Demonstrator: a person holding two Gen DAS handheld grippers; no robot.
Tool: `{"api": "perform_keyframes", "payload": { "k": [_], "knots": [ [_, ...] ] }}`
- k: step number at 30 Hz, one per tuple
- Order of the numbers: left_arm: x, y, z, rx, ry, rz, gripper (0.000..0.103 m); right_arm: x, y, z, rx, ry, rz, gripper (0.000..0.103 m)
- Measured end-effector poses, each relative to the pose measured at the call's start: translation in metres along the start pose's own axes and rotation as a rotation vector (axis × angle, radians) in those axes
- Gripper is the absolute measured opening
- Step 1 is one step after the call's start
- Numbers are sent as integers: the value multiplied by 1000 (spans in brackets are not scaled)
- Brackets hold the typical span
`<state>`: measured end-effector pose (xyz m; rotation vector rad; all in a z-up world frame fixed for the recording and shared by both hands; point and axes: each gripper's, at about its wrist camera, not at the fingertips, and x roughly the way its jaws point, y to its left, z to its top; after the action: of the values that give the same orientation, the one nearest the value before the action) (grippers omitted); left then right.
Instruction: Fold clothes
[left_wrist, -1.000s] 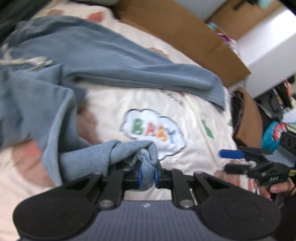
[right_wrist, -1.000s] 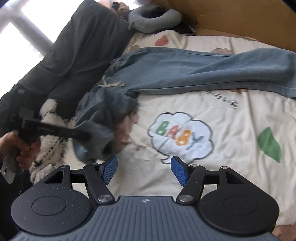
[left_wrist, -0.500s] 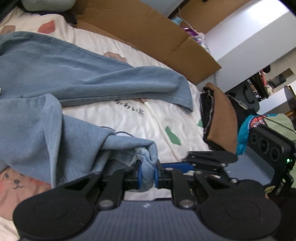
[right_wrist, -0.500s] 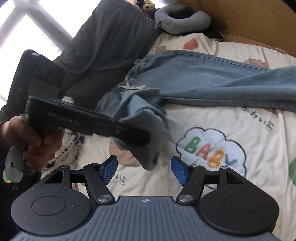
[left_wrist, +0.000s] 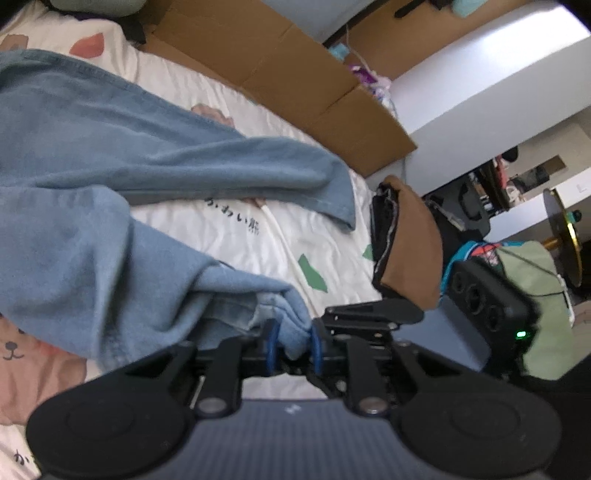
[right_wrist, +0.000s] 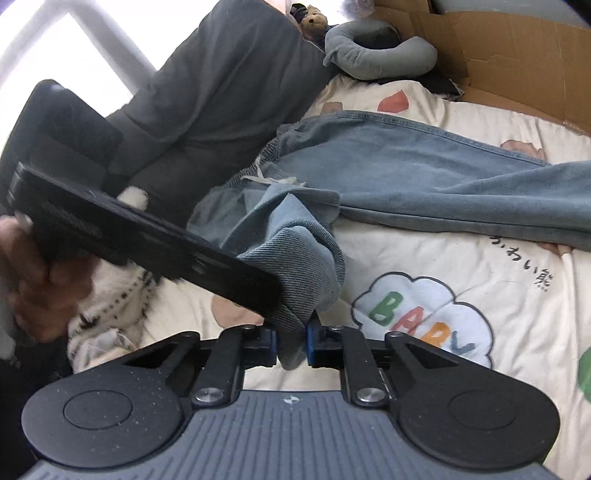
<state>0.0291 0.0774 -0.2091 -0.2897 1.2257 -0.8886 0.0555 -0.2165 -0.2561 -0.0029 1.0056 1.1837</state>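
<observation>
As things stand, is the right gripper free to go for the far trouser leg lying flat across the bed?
Probably not yet. The right gripper is closing on the near trouser hem, which the left gripper is letting go. Nothing lies over the far leg; only that cloth ties it up.

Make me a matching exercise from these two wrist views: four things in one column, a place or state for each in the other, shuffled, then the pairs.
Things:
1. blue denim trousers
2. grey curved neck pillow
3. brown cardboard sheet
4. colourful BABY cloud print

Places or states:
A. printed on the cream bedsheet
B. stands along the bed's far edge
C. hem pinched between blue pads
D. lies at the head of the bed

Pairs: 1-C, 2-D, 3-B, 4-A
</observation>
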Motion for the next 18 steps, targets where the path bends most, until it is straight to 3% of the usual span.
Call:
{"api": "perform_keyframes", "payload": {
  "k": [2, 4, 14, 18],
  "knots": [
    [-11, 1, 2, 14, -23, 23, 40, -4, -5, -1, -2, 6, -16, 8],
    [-23, 5, 2, 22, -44, 50, 47, -11, -9, -1, -6, 7, -31, 8],
    [-54, 63, -8, -79, -85, 260, 51, -65, -32, 9, -61, -18, -122, 8],
    [-60, 80, -14, -106, -89, 279, 51, -93, -44, 15, -81, -30, -173, 8]
  ]
}}
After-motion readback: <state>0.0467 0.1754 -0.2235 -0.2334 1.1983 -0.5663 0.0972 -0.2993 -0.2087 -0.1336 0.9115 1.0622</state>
